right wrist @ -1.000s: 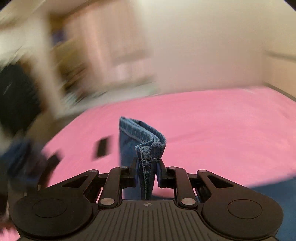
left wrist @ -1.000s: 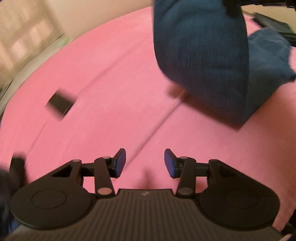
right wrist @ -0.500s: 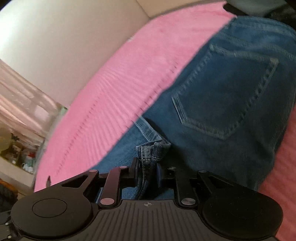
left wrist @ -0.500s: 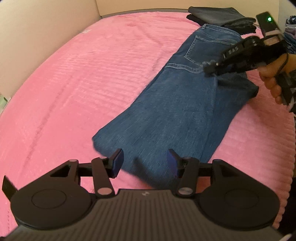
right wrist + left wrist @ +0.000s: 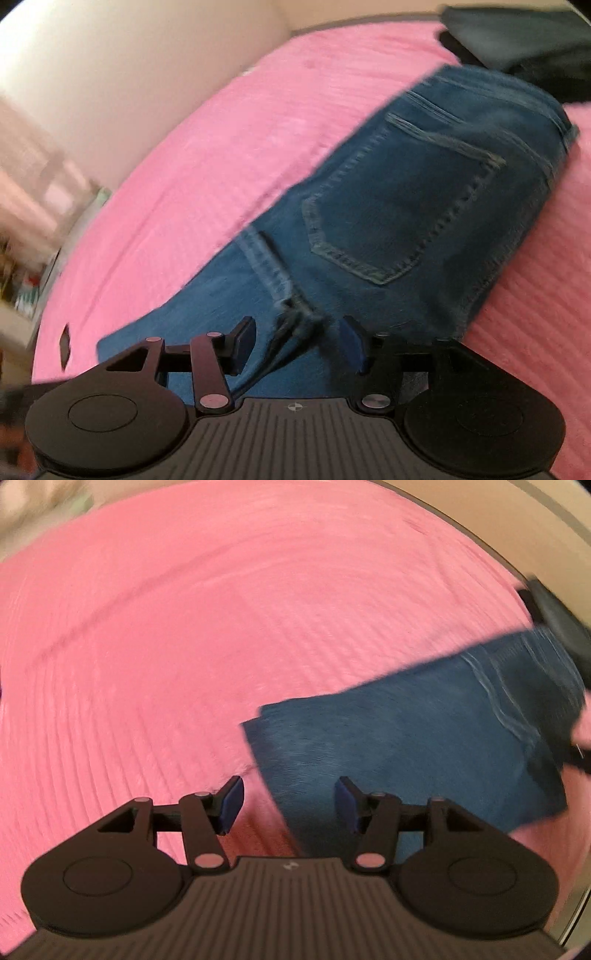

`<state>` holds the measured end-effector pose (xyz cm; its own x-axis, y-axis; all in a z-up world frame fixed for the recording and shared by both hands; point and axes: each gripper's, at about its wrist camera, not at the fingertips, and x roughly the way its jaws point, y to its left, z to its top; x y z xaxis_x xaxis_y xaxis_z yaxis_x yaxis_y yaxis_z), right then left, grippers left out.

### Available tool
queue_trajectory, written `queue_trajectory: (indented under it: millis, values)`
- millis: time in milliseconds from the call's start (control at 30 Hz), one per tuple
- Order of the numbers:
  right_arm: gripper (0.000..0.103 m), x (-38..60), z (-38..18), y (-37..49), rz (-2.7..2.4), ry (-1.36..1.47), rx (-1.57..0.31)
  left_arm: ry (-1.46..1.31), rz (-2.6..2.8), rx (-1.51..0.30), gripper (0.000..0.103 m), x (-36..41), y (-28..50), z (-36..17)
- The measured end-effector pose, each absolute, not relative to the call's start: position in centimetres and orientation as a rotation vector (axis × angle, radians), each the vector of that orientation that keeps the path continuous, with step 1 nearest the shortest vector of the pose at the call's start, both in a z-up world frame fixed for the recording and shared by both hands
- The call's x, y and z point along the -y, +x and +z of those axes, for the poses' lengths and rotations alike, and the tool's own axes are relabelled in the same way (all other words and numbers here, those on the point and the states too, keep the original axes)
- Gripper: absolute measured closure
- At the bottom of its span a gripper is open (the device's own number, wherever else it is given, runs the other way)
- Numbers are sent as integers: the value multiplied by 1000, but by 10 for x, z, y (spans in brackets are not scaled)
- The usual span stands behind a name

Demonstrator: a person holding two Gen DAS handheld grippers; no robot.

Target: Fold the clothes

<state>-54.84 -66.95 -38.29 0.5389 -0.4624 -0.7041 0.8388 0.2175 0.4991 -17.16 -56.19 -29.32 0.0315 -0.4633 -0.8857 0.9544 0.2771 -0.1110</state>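
Both claws stand apart: right gripper, jaws just opened, straddles the hem of the blue jeans lying on the pink bedspread; left gripper, jaws just opening, hovers at their edge.

I saw blue jeans lying folded flat on pink bedspread, back pocket up, hem bunched.

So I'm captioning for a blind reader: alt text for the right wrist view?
Open right gripper, jaws just opened, over the bunched hem of blue jeans lying on a pink bedspread; dark folded clothes beyond.
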Motion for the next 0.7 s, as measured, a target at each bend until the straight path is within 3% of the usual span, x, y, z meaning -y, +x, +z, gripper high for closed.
queue_trajectory:
  millis: [200, 333, 400, 567, 700]
  values:
    - [49, 649, -401, -518, -875, 930, -551, 621, -1194, -1087, 53, 579, -145, -343]
    - [49, 635, -395, -500, -911, 902, -566, 646, -1258, -1103, 54, 579, -132, -336]
    - [49, 624, -381, -486, -903, 838, -591, 677, -1299, -1082, 59, 576, -127, -329]
    - [49, 569, -351, -424, -672, 537, -680, 1037, -1571, -624, 58, 550, -150, -306]
    - [49, 525, -367, -365, -435, 365, -713, 1277, -1800, -196, 55, 520, -169, -312]
